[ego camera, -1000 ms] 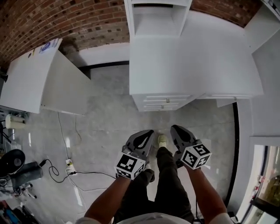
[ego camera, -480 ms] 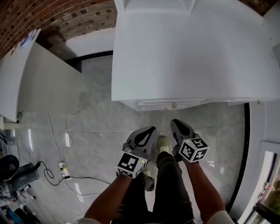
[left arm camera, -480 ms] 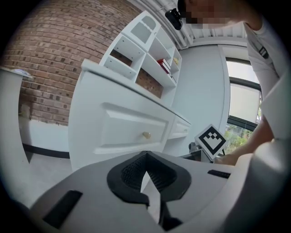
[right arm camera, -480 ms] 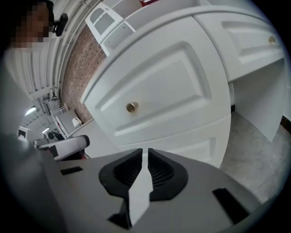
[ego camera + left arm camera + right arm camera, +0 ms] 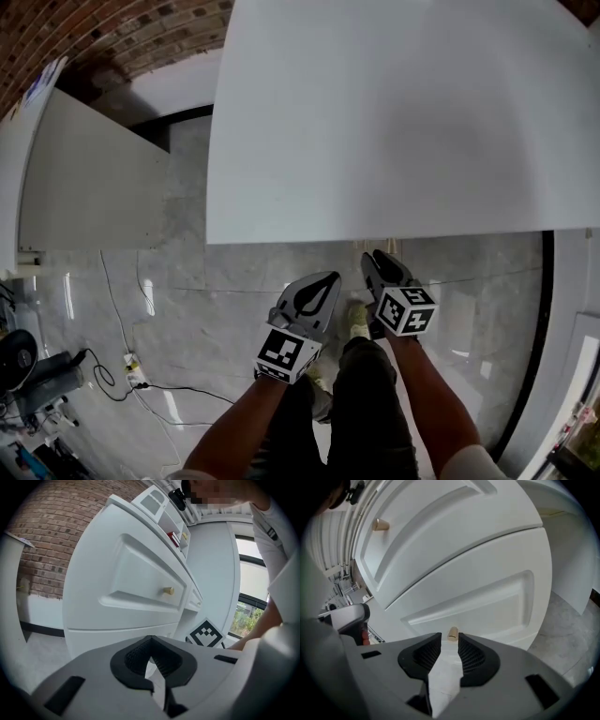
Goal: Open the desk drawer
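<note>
I am bringing the right gripper (image 5: 450,642) up to the small brass-coloured round knob (image 5: 453,633) of the lower white panelled drawer (image 5: 487,599). Its jaws are opening, and the ribbed black pads are standing apart. The knob is sitting just beyond their tips on their centre line, not yet between them and untouched. The left gripper (image 5: 150,641) is hanging alongside with its jaws pressed together on nothing, facing a white drawer front whose own brass-coloured pull (image 5: 168,591) is lying some way off. To do this step well, I am judging that I should be easing the right gripper straight forward until the knob is lying fully between the pads. I should be closing squarely on its neck rather than its rounded end, where the grip would probably be slipping. Then I should be drawing back along the drawer's own line, not downward, while keeping the left gripper out of the drawer's path. In the head view the right gripper (image 5: 375,260) and left gripper (image 5: 325,279) are showing just under the front edge of the wide white desk top (image 5: 394,122), which is hiding the drawers, and a strip of red brick wall (image 5: 112,28) is showing beyond. Compared with a second ago, the desk top is filling far more of the head view, its shelf unit and drawer fronts are no longer showing there, and both grippers are sitting much nearer the desk edge.
</note>
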A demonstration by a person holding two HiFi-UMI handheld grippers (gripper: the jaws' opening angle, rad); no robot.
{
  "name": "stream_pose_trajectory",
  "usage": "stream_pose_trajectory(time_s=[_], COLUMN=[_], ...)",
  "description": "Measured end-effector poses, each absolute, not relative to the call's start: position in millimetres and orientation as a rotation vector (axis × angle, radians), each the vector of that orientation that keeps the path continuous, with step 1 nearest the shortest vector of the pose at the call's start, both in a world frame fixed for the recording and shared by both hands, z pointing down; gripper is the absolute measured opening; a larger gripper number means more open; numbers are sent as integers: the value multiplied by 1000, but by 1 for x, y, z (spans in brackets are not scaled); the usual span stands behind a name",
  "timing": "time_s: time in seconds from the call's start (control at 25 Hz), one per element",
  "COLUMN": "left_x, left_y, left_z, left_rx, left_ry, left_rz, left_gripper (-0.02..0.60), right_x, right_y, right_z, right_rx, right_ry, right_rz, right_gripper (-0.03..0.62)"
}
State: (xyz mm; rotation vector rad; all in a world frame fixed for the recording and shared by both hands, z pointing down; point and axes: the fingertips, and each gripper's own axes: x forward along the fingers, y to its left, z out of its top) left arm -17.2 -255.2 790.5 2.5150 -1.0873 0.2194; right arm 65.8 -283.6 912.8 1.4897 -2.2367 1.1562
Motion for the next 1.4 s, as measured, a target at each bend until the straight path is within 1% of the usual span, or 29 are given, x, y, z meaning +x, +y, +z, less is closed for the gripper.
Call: stream_pose_trajectory(time_s=[0.12,0.28,0.32,0.4,0.68,0.96,1.4], left_x=[-17,-17,-17,-17,-25,-31,-29], left_y=[-257,-260,-260,-259,-248,-221,-148], left_z=[799,802,802,801,790,775,752], left_rx=[2510,2504,2502,2497,2468,2437,2430], left_ry=[-1090,-1095,-1099,-1104,-1116,-1102,-1032], left_rz=[231,234,233,234,226,245,281], left_gripper=[12,12,12,12,12,12,12], right_x=[65,60,60,60,59,58,61], right_y=[-290,-297,-298,-299,-289,-249,-157], right_z=[926,936,938,938,937,939,941], right_rx=[1492,1486,1490,1500,1506,1508,1524], right_ry=[-2217,-2197,-2188,-2174,-2117,-2061,-1960], right_rz=[1167,1194,1195,1196,1198,1197,1232], right_gripper=[114,117,113,84,76,75,75])
